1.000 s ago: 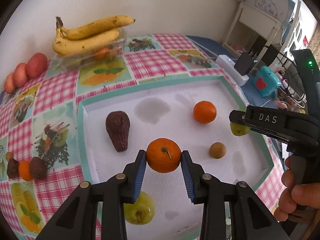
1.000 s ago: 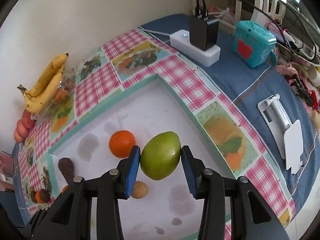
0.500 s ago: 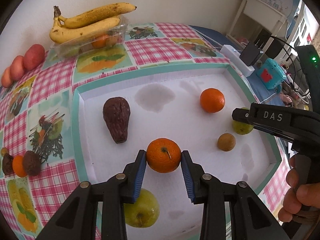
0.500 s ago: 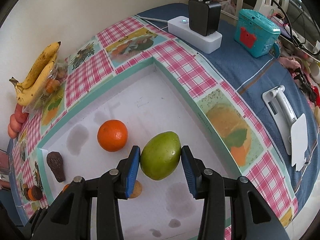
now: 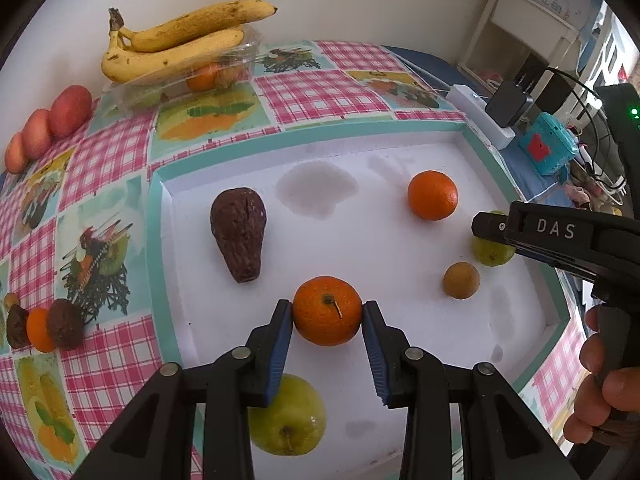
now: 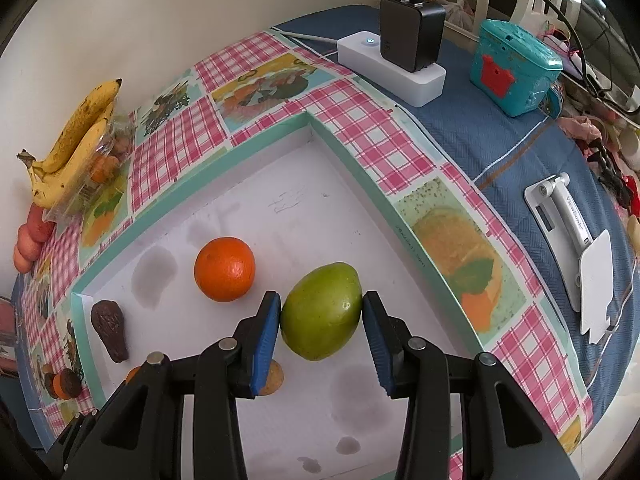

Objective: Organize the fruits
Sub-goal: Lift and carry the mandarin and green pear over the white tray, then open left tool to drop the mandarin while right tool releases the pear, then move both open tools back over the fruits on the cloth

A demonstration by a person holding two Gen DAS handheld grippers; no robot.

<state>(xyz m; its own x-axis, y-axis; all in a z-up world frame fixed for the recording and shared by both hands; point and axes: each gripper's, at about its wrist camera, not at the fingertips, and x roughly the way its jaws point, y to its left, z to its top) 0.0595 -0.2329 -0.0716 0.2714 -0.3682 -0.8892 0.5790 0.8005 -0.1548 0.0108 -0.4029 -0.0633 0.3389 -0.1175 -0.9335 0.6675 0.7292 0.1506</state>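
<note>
Two tongs clenched: left tongs grasping orange, right tongs grasping mango.

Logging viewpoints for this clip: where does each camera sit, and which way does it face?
Left wrist: on the left tool, facing over the white tray toward the bananas; its fingers clamp an orange; the right tool and hand show.
Right wrist: on the right tool, facing the tray's far corner and power strip; its fingers clamp a green mango.
Shared: tray, bananas, loose orange, dark avocado.
</note>
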